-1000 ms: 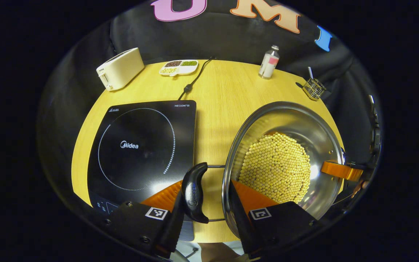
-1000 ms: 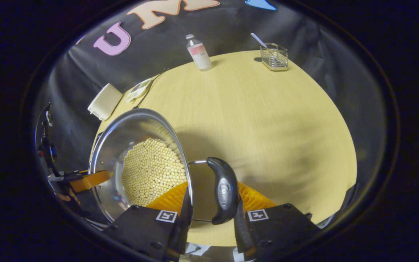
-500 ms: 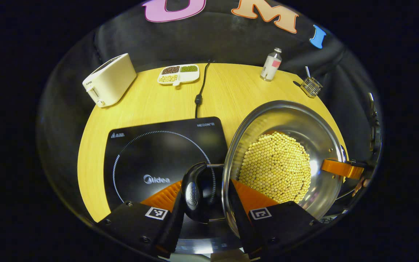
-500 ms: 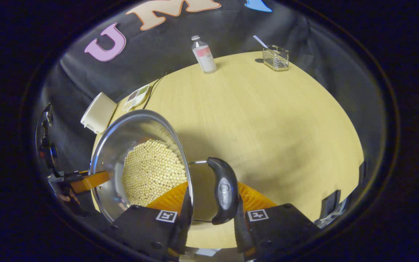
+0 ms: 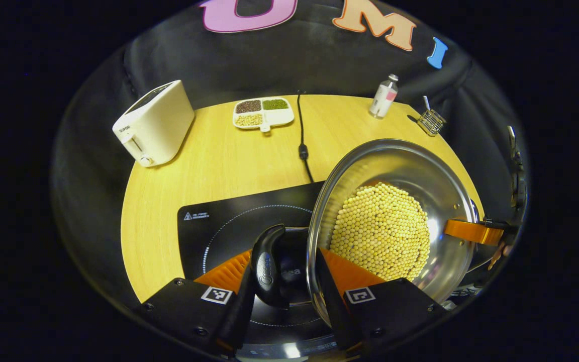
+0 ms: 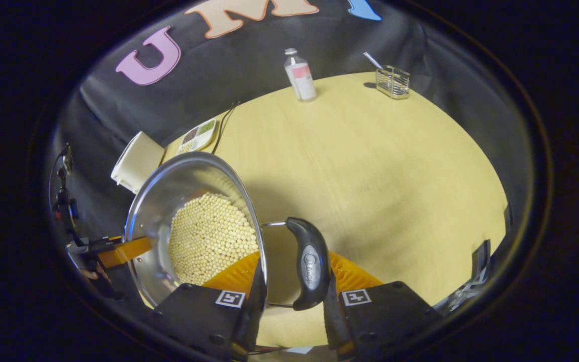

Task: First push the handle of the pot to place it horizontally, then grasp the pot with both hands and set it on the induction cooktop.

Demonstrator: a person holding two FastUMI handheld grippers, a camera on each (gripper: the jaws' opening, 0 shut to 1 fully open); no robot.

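A round wooden table (image 5: 219,161) stands before the dark cloth wall. My left gripper (image 5: 282,281) is closed on one pot (image 5: 395,166) handle (image 5: 268,266), my right gripper (image 6: 289,281) on the other handle (image 6: 309,261). The pot, full of beans (image 5: 380,231), hangs over the right of the cooktop (image 5: 229,226). The left gripper view gives the toaster (image 5: 154,123) whole; in the right gripper view the pot cuts it off. The far bottle (image 6: 300,75) and wire basket (image 6: 393,81) are small.

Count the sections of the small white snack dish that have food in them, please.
3. On the dish: dark grains at back left, green ones at back right, pale ones at front left. The front right section looks empty.
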